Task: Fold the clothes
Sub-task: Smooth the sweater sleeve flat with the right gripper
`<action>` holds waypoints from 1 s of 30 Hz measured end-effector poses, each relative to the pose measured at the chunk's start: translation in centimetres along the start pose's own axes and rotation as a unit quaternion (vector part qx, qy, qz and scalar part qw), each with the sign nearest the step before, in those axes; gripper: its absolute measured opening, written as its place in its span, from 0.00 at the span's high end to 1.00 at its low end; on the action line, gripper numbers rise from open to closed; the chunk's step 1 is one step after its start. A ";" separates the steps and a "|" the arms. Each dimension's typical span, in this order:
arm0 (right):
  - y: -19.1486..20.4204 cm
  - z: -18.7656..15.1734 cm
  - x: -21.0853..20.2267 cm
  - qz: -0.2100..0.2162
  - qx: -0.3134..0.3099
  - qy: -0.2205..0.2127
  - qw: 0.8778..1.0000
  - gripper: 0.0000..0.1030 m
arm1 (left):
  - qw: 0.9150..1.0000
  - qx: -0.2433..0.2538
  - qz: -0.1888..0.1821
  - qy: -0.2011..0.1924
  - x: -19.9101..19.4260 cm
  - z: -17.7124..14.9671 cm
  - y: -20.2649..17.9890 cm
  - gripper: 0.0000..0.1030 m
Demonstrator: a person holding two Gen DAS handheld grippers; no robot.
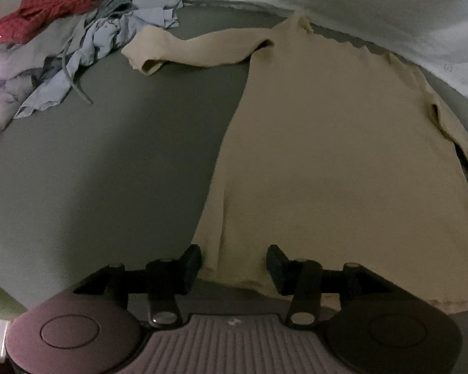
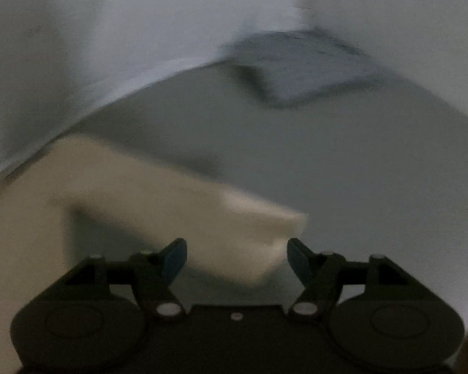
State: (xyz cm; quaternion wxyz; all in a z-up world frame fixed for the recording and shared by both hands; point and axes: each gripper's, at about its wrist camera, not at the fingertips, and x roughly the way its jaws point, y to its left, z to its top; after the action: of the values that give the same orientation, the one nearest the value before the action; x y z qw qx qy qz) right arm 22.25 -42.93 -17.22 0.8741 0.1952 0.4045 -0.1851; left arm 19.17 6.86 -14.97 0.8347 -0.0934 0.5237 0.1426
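A cream long-sleeved sweater (image 1: 327, 143) lies spread flat on the grey surface (image 1: 109, 171), collar far, hem near. Its left sleeve (image 1: 196, 51) stretches out to the left. My left gripper (image 1: 233, 263) is open, its fingers straddling the hem's left corner, nothing gripped. In the right wrist view, which is blurred, the sweater's right sleeve (image 2: 177, 205) lies across the surface with its cuff (image 2: 274, 221) just ahead of my right gripper (image 2: 237, 257). The right gripper is open and empty.
A pile of clothes sits at the far left: a red garment (image 1: 46, 3) and light blue crumpled garments (image 1: 78, 53). A white bedsheet (image 1: 358, 6) borders the far side; it also shows in the right wrist view (image 2: 109, 31). A grey folded piece (image 2: 296, 68) lies beyond.
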 end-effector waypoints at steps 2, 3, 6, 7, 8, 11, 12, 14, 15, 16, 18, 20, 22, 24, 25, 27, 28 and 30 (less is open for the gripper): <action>-1.5 0.5 1.7 -0.003 0.028 0.002 1.000 0.30 | 1.000 0.013 0.005 0.006 -0.5 -0.3 -0.6 0.50; -1.8 0.6 2.4 0.001 0.032 0.004 0.999 0.30 | 1.000 0.019 0.006 0.009 -0.6 -0.3 -0.9 0.50; -0.4 -0.3 3.3 -0.017 -0.052 -0.022 0.998 0.55 | 0.999 0.035 0.012 0.014 -1.1 -0.4 -1.4 0.49; 0.1 -0.7 3.3 -0.024 -0.087 -0.031 0.995 0.84 | 0.999 0.040 0.014 0.014 -1.2 -0.3 -1.5 0.49; 0.3 -0.8 3.1 -0.024 -0.103 -0.035 0.994 0.97 | 0.999 0.044 0.016 0.014 -1.4 -0.3 -1.7 0.49; -0.3 -0.4 2.3 -0.036 -0.103 -0.044 0.993 0.97 | 0.999 0.044 0.015 0.005 -2.1 0.2 -1.4 0.49; -0.9 -0.2 2.3 -0.050 -0.100 -0.048 0.993 0.97 | 0.999 0.043 0.016 0.003 -2.3 0.3 -1.3 0.49; -1.8 0.3 2.8 -0.085 -0.098 -0.054 0.990 0.97 | 0.999 0.042 0.017 -0.001 -2.6 0.5 -0.8 0.48; -2.2 0.4 3.1 -0.097 -0.100 -0.056 0.989 0.97 | 0.999 0.042 0.018 -0.002 -2.7 0.5 -0.5 0.47; -2.6 0.4 3.2 -0.106 -0.102 -0.058 0.987 0.97 | 0.999 0.041 0.019 -0.002 -2.7 0.5 -0.1 0.47; -3.0 0.3 3.4 -0.128 -0.107 -0.058 0.984 0.97 | 0.999 0.037 0.020 0.000 -2.5 0.5 0.7 0.46; -3.2 0.1 3.0 -0.153 -0.113 -0.053 0.980 0.96 | 0.999 0.029 0.016 0.005 -2.2 0.5 1.7 0.46; -3.1 0.0 2.4 -0.177 -0.104 -0.040 0.978 0.86 | 1.000 0.023 0.015 0.007 -1.8 0.6 2.8 0.46; -2.8 -0.4 1.4 -0.182 -0.076 -0.042 0.980 0.53 | 1.000 0.011 0.011 0.005 -1.4 1.1 4.1 0.46; -2.4 -0.9 0.4 -0.176 -0.062 -0.046 0.981 0.48 | 1.000 0.003 0.008 0.002 -1.3 1.4 4.9 0.45; -1.4 -1.7 -0.7 -0.164 -0.059 -0.044 0.984 0.48 | 1.000 -0.008 0.006 -0.009 -0.9 2.2 6.4 0.42; -0.6 -2.3 -1.2 -0.159 -0.061 -0.041 0.984 0.48 | 1.000 -0.009 0.007 -0.016 -0.7 2.6 7.0 0.40; 1.6 -3.9 -2.4 -0.148 -0.072 -0.031 0.986 0.45 | 0.999 0.005 0.017 -0.033 -0.2 3.7 7.9 0.39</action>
State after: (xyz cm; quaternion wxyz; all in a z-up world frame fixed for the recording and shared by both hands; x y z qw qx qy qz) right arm 19.10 -39.26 -17.33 0.8612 0.0642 0.4135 -0.2885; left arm 19.56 15.35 -13.28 0.8493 -0.0760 0.4983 0.1569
